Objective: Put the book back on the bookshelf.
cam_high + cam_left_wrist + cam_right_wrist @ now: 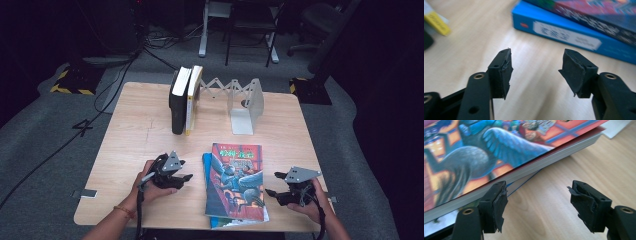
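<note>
The illustrated book [235, 182] lies flat on a blue book [208, 172], long axis running away from the person, between the left gripper [181, 179] and right gripper [272, 191]. Both sets of fingers gape wide, holding nothing, over bare tabletop [135, 135]. Beyond them stand two upright books [185, 100] and a bookend [247, 107].

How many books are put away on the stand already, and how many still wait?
Two books already stand upright at the bookend rack. Both grippers, left and right, are open and empty beside the stack. Still lying flat: the picture-cover book on the blue book.
</note>
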Demonstrator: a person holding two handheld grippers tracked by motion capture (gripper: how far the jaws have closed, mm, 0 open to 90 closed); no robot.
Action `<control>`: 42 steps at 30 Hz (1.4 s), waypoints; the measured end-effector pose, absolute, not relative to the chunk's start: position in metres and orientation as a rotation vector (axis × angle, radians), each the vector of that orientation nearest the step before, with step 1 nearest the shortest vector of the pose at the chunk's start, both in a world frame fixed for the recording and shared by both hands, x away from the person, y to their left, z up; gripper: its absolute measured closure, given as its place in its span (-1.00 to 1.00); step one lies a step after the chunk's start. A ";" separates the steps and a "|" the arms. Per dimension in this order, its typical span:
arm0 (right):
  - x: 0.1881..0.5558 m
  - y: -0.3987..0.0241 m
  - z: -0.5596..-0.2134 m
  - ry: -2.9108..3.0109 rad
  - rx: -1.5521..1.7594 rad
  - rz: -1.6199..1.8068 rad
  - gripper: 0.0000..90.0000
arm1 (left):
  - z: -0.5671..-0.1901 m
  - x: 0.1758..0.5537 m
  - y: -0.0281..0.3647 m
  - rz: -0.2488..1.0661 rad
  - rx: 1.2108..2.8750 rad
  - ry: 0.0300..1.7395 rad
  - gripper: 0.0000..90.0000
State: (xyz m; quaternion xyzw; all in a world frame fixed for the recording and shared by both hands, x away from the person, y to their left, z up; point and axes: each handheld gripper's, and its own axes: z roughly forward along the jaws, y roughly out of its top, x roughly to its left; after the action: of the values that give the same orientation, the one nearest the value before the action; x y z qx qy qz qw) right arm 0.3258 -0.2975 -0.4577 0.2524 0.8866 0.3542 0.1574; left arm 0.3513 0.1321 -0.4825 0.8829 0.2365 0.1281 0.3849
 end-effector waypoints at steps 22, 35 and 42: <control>0.313 -0.289 -0.456 2.593 0.708 1.049 -0.25 | -0.503 0.312 0.118 0.196 2.321 0.548 -0.48; 0.318 -0.282 -0.437 2.522 0.786 1.082 -0.21 | -0.505 0.316 0.113 0.206 2.318 0.547 -0.59; 0.330 -0.267 -0.449 2.575 0.849 1.049 -0.31 | -0.504 0.317 0.113 0.206 2.323 0.542 -0.60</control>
State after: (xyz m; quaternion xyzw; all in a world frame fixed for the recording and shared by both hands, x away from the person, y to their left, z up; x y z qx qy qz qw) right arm 0.3296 -0.2672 -0.4491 0.2900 0.8796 0.3583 0.1171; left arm 0.3173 0.1125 -0.5045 0.9032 0.2107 0.0800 0.3652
